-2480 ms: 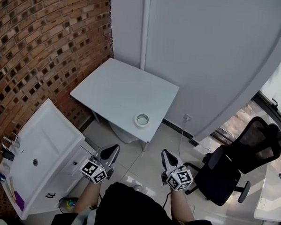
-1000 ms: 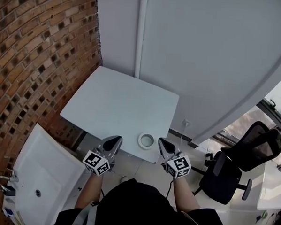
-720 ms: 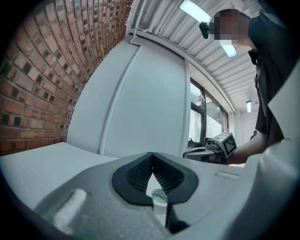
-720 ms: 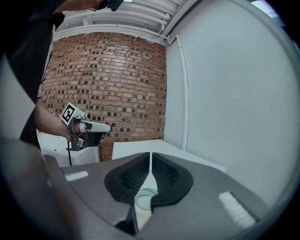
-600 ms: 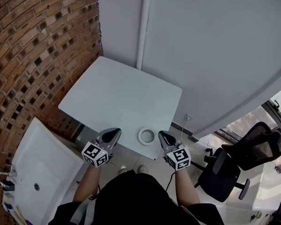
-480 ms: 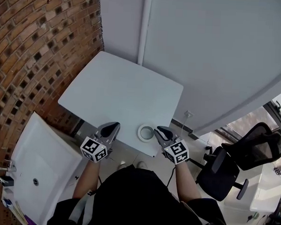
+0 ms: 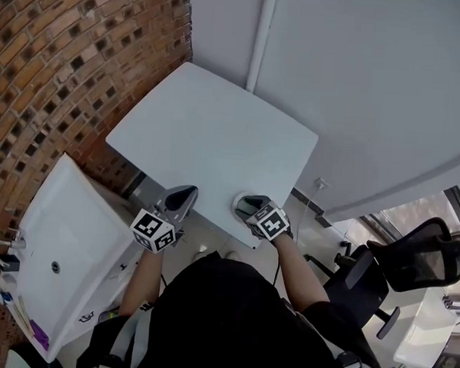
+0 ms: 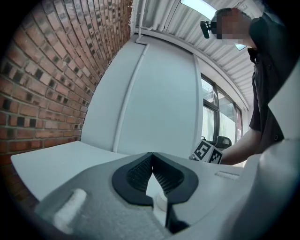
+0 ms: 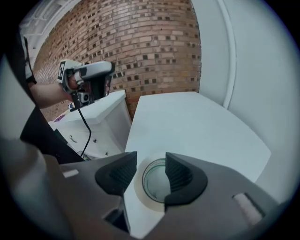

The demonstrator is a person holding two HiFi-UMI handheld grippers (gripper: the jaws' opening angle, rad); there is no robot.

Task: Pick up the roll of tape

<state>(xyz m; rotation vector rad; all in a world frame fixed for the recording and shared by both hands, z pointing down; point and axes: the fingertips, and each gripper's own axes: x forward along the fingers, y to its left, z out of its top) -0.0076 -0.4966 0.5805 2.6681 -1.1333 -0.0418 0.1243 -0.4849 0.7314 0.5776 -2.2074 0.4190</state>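
My right tongs (image 9: 150,164) are hanging unclenched, their jaws having just been opening, and the tape (image 9: 139,186) is showing between the pads, not yet pinched. It is lying flat, hole upward, by the near edge of the table (image 9: 197,122), straight below those tips. My left tongs (image 8: 151,157) are sitting clenched on nothing, farther off beside it.
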